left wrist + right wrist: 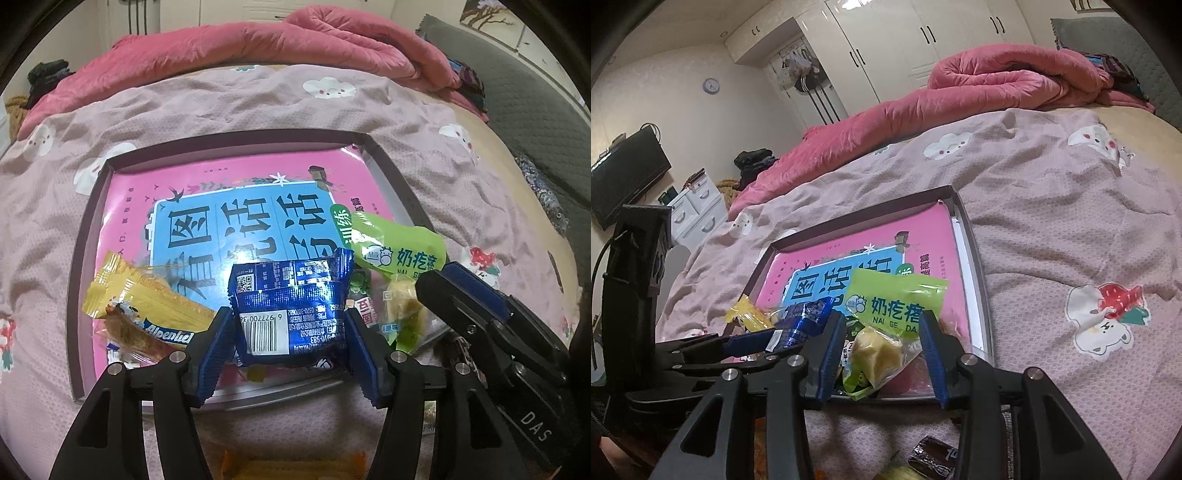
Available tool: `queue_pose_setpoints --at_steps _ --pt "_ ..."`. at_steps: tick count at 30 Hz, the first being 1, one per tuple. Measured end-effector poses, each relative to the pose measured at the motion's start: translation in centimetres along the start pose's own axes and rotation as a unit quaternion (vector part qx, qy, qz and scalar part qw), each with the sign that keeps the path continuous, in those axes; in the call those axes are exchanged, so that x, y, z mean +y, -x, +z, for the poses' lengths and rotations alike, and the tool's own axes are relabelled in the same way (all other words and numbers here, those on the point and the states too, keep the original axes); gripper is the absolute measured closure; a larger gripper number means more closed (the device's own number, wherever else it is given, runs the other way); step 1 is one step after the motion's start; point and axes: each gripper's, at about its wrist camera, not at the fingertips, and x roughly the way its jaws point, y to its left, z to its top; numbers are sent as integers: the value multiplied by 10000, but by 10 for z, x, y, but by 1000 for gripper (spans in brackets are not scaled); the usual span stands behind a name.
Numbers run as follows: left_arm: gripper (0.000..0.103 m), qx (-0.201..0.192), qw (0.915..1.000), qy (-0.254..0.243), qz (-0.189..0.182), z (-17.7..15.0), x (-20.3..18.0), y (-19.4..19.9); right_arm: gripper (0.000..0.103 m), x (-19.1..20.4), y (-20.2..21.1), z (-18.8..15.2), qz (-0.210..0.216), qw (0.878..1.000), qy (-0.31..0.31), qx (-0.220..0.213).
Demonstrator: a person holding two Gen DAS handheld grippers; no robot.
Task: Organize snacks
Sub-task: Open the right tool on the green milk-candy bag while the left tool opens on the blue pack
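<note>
blue snack packet sits between my left claw pads at the near edge of the tray on the bed, looks pinched; right claw is loosely open around the green packet, just beside it
</note>
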Motion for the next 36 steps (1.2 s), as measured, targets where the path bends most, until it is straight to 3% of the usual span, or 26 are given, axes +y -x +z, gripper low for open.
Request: queue_pose_setpoints --at_steps 23,36 --pt "37 -126 9999 -32 -87 1 -3 12 61 1 10 1 -89 9999 79 -105" --pt "32 -224 9997 49 -36 -2 -1 25 53 4 23 3 -81 9995 128 -264"
